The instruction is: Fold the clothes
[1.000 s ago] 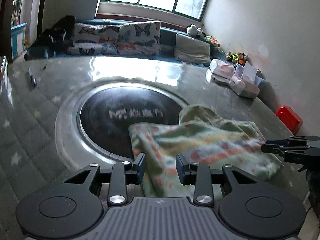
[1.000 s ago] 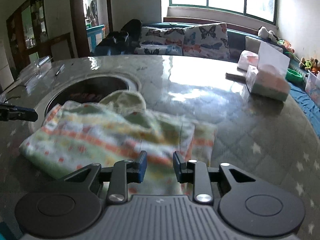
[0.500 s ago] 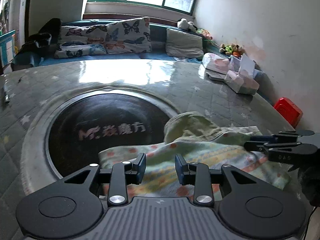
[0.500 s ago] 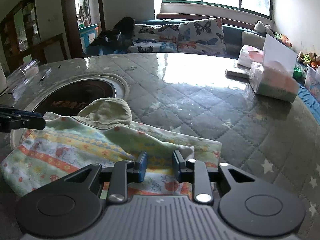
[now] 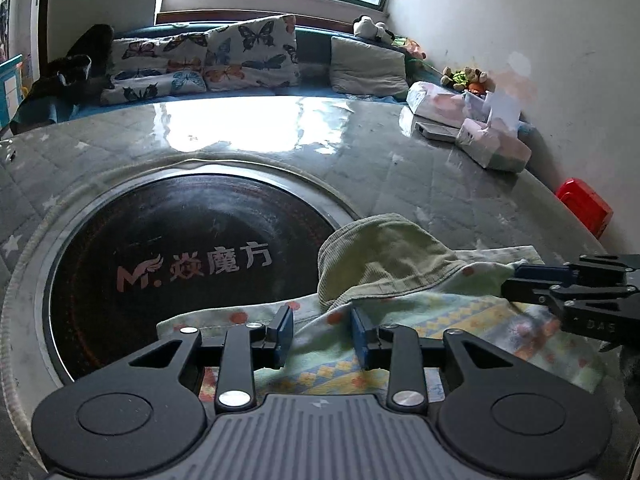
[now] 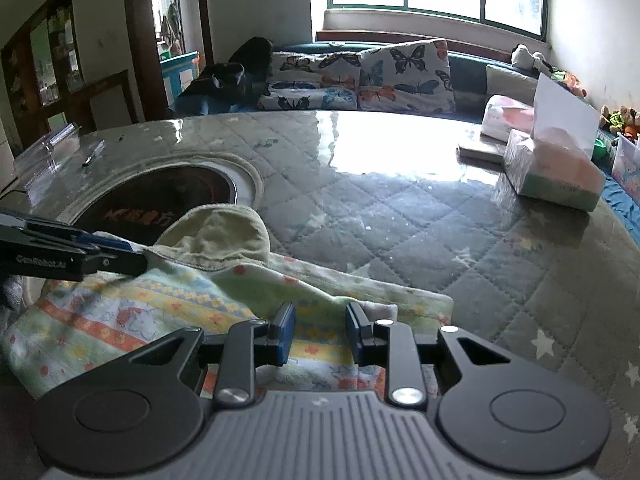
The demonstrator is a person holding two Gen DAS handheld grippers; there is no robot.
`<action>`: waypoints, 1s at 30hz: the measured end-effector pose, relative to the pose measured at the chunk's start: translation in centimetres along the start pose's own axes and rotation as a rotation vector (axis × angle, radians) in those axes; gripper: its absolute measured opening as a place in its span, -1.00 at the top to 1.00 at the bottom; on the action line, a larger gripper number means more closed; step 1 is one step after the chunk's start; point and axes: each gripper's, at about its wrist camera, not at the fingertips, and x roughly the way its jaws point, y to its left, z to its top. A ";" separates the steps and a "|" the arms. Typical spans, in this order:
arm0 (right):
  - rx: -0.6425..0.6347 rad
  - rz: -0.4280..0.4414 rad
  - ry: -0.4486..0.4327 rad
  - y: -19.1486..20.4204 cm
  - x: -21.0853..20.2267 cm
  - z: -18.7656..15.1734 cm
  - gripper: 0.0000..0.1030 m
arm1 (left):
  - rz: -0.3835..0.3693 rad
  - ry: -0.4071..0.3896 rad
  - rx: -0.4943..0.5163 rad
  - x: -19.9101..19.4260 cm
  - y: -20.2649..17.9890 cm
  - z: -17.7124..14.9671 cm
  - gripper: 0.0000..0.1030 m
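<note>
A folded light-green garment [image 5: 448, 320] with orange and yellow stripes lies flat on the quilted table, partly over the dark round inset. Its olive hood [image 5: 384, 252] lies on top at the far side. My left gripper [image 5: 320, 334] is open low over the garment's near edge, cloth showing between its fingers. My right gripper [image 6: 320, 330] is open over the garment's other end, near a folded white edge [image 6: 380, 310]. Each gripper shows from the side in the other view: the right gripper [image 5: 520, 280] by the hood's right, the left gripper [image 6: 128, 256] by its left.
A dark round inset plate [image 5: 180, 248] with a logo sits in the table at the left. A tissue box [image 6: 552, 176] and packets stand at the far right, a red box [image 5: 584, 206] by the wall. A pen [image 6: 94, 154] lies far left. A sofa with butterfly pillows [image 6: 360, 76] is behind.
The garment was lifted and blurred a second ago; now it lies flat and still. Both grippers have come down and closer to it.
</note>
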 end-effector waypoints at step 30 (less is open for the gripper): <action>-0.148 0.101 -0.032 7.0 -3.7 -4.0 -0.23 | 0.015 -0.038 -0.004 -7.4 -1.9 -6.3 -0.14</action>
